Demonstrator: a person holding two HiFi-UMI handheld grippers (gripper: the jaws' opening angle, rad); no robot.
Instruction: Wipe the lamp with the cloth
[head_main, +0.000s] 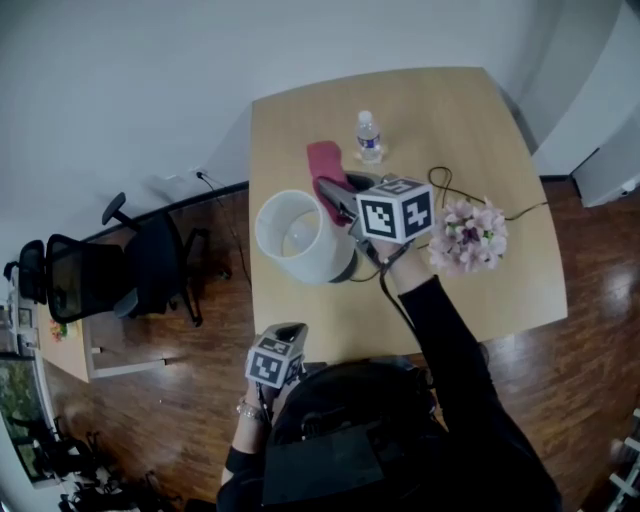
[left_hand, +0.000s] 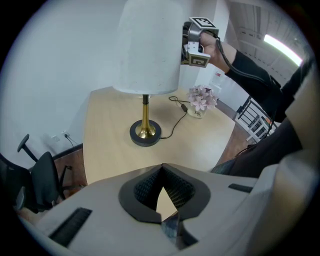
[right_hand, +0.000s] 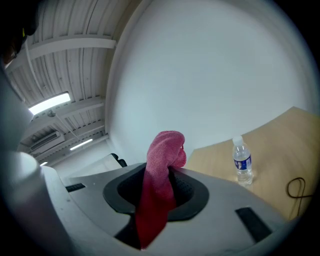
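The right gripper (right_hand: 159, 192) clenches the red cloth (right_hand: 162, 160) between its jaws, with the lamp (head_main: 295, 235) just beside them. The left gripper (left_hand: 162, 202), clamped shut on nothing, faces the lamp ahead of its jaws. The wiping seems largely still to do.

Water bottle (head_main: 368, 136), pink flowers (head_main: 468, 235), black office chair (head_main: 120, 268)
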